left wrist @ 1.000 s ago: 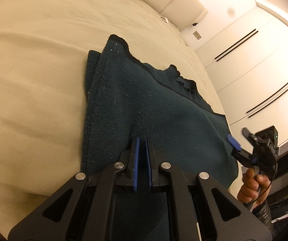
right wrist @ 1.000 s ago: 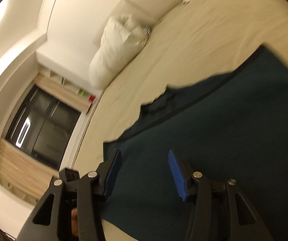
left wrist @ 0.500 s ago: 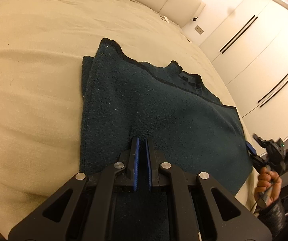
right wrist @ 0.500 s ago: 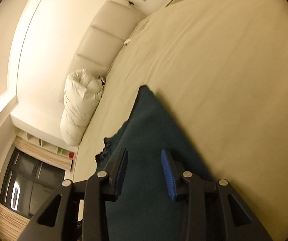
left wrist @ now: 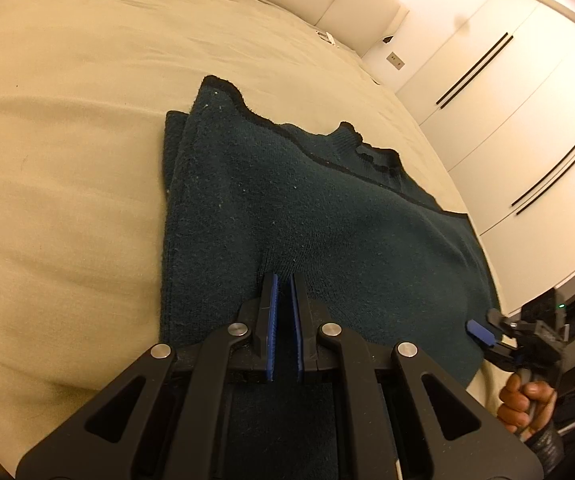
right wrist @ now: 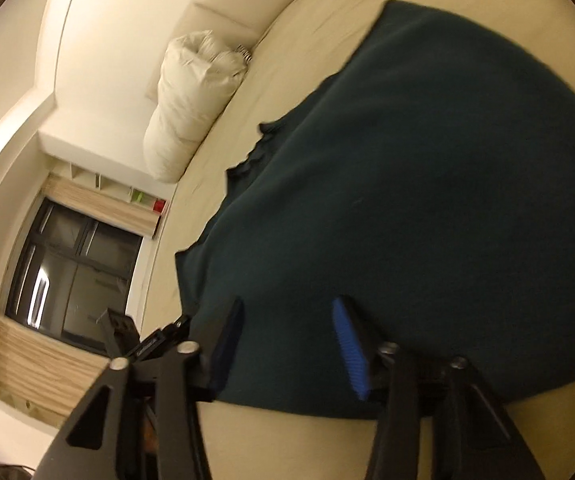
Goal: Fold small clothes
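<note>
Our left claw (left wrist: 283, 292) pinches the dark green sweater (left wrist: 307, 216) lying on the bed (left wrist: 67, 140); our right claw (right wrist: 287, 340) is closing over its hem, nothing pinched yet. Too shallow, and it could slip.

The dark teal knitted garment (left wrist: 307, 220) looks woolly and matt, flecked with pale lint (its edging is darker). The cream cloth bed sheet (left wrist: 67, 140) is smooth and softly creased. The left tongs (left wrist: 283, 280) are matt black plastic with ribbed blue pads and shiny metal rivets.
</note>
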`<action>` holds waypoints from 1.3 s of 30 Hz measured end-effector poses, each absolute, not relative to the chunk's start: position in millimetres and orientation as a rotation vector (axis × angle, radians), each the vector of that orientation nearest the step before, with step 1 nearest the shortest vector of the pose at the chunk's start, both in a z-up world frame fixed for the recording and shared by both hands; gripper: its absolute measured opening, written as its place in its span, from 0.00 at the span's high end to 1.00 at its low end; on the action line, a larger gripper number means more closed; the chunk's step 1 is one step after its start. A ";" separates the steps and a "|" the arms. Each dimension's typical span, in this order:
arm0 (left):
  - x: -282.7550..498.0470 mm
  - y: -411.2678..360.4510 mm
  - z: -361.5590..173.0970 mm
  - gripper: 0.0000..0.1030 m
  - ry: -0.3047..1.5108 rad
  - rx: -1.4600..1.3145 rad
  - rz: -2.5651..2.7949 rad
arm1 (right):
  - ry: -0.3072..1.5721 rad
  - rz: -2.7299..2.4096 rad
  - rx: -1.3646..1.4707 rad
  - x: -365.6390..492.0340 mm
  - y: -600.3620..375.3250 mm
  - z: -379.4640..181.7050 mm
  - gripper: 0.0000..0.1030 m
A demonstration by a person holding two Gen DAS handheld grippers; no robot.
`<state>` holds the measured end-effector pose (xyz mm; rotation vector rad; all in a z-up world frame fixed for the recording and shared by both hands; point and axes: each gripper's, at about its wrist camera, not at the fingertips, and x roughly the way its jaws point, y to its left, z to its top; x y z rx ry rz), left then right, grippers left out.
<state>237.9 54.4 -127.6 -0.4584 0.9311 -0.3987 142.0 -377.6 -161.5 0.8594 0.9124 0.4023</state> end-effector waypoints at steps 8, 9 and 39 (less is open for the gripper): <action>199.4 118.8 -103.9 0.92 0.918 -0.627 -0.338 | 0.775 0.217 0.932 87.5 -439.2 -134.5 0.40; 194.3 130.2 -105.3 0.92 0.925 -0.680 -0.354 | 0.763 0.233 0.941 81.0 -443.2 -130.5 0.40; 222.9 134.4 -157.1 0.37 1.190 -1.041 -0.687 | 0.826 0.470 0.893 90.1 -382.2 -108.6 0.40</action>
